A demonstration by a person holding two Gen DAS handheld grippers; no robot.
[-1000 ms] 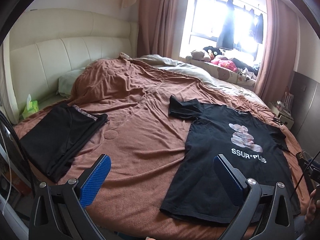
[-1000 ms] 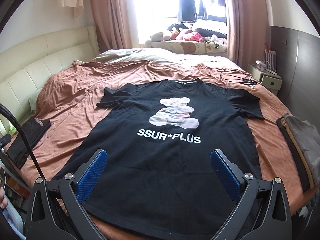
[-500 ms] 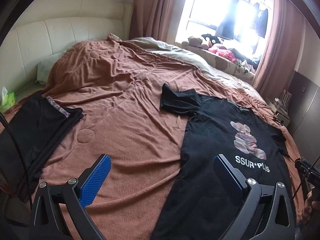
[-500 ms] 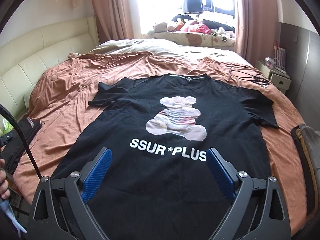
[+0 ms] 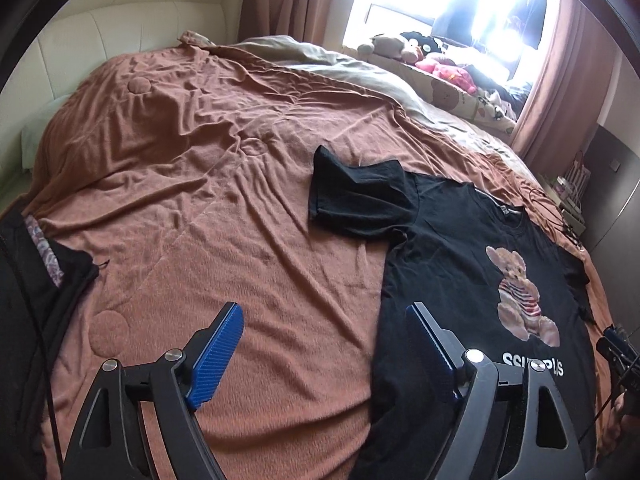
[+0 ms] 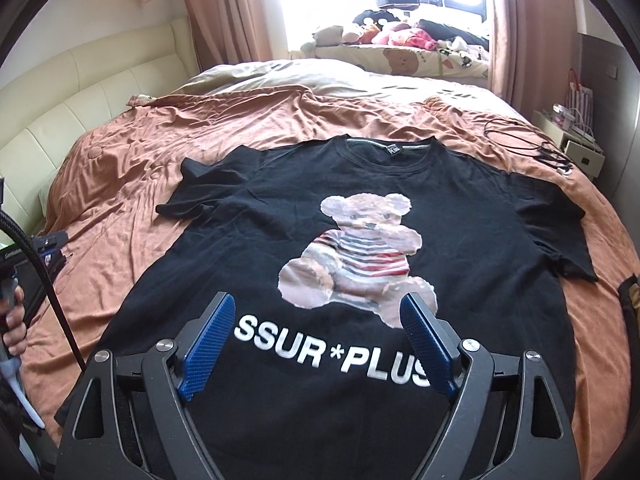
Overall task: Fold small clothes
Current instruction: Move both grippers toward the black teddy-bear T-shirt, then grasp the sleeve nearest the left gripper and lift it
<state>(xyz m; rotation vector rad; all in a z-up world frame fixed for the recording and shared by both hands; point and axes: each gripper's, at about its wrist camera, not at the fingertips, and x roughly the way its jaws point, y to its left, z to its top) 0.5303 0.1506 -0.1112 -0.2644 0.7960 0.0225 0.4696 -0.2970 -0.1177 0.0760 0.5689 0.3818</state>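
A black T-shirt (image 6: 360,184) with a teddy-bear print and the words SSUR*PLUS lies flat, front up, on the brown bedspread (image 6: 248,124). It also shows in the left wrist view (image 5: 452,248), with its left sleeve (image 5: 352,196) spread out. My right gripper (image 6: 318,320) is open and empty, above the shirt's lower chest. My left gripper (image 5: 324,332) is open and empty, above the bedspread (image 5: 192,168) beside the shirt's left side edge.
A folded black garment (image 5: 28,280) lies at the bed's left edge. Another folded garment (image 6: 630,292) lies at the right edge. A cream headboard (image 6: 80,80), soft toys (image 6: 400,32) by the window, cables (image 6: 532,144) and a nightstand (image 6: 576,140) are around.
Both grippers have moved forward and lower over the bed, closer to the shirt. Both jaws have narrowed a little but stay open.
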